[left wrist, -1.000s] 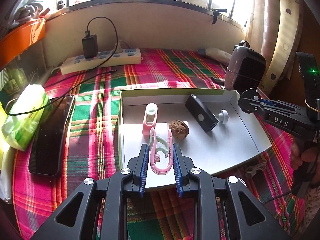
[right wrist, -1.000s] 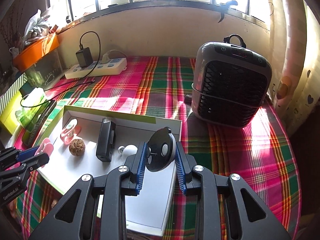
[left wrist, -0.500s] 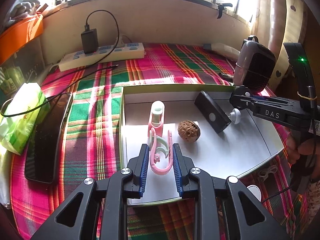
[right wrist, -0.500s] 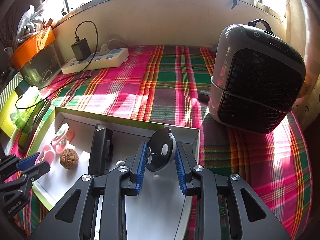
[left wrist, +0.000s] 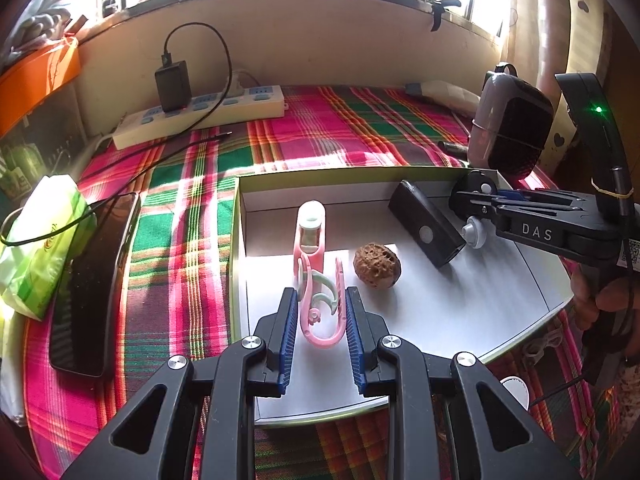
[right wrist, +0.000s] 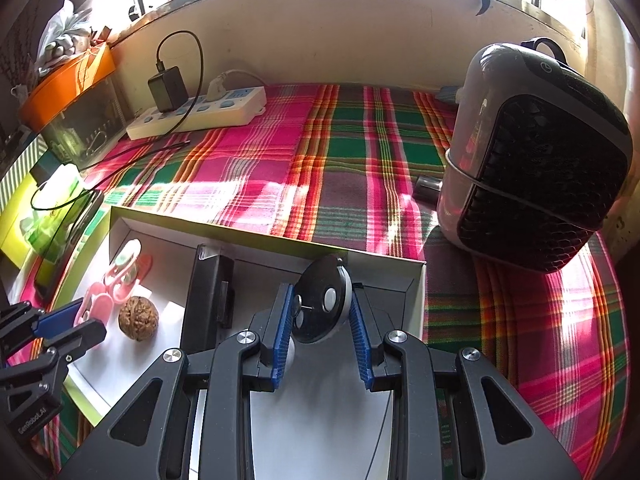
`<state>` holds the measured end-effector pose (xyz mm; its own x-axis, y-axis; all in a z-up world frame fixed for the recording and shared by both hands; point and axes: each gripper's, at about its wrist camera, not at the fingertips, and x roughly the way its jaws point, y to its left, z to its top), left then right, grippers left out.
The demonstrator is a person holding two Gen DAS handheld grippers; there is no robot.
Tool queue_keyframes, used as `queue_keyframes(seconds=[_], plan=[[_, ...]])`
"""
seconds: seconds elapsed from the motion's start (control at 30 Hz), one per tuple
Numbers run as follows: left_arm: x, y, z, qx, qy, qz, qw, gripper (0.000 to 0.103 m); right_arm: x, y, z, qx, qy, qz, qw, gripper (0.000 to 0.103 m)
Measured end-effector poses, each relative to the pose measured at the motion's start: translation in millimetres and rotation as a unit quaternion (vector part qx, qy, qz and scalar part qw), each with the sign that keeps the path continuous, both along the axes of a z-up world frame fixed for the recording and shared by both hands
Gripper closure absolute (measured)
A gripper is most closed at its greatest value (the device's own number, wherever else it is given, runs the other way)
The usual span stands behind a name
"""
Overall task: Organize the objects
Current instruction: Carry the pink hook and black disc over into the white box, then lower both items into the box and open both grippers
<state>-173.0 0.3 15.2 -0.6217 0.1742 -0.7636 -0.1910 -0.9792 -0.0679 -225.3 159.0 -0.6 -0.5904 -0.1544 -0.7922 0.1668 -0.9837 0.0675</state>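
Observation:
My left gripper (left wrist: 321, 316) is shut on a pink and mint clip (left wrist: 324, 304) and holds it over the white tray (left wrist: 460, 312), beside a second pink clip (left wrist: 310, 232). A walnut (left wrist: 376, 265), a black rectangular device (left wrist: 426, 228) and a small white knob (left wrist: 474, 234) lie in the tray. My right gripper (right wrist: 322, 316) is shut on a black disc (right wrist: 322, 300) above the tray's far right corner (right wrist: 416, 280). The right gripper also shows in the left wrist view (left wrist: 486, 196). The left gripper shows in the right wrist view (right wrist: 76, 324) near the walnut (right wrist: 138, 317).
A black and grey heater (right wrist: 532, 176) stands right of the tray. A white power strip (left wrist: 200, 114) with a black charger lies at the back wall. A black phone (left wrist: 94, 280) and a green tissue pack (left wrist: 44, 240) lie left of the tray.
Both grippers have moved forward over the tray with their loads. The right gripper with the disc has come to the tray's far corner, closer to the heater.

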Motion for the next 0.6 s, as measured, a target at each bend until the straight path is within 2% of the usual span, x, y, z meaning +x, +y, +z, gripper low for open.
queue_keyframes(seconds=[0.6], plan=[[-1.9, 2.4, -1.6, -0.003, -0.005, -0.004, 1.0000, 0.082, -0.1, -1.1, 0.8, 0.006, -0.003, 0.002, 1.000, 0.074]])
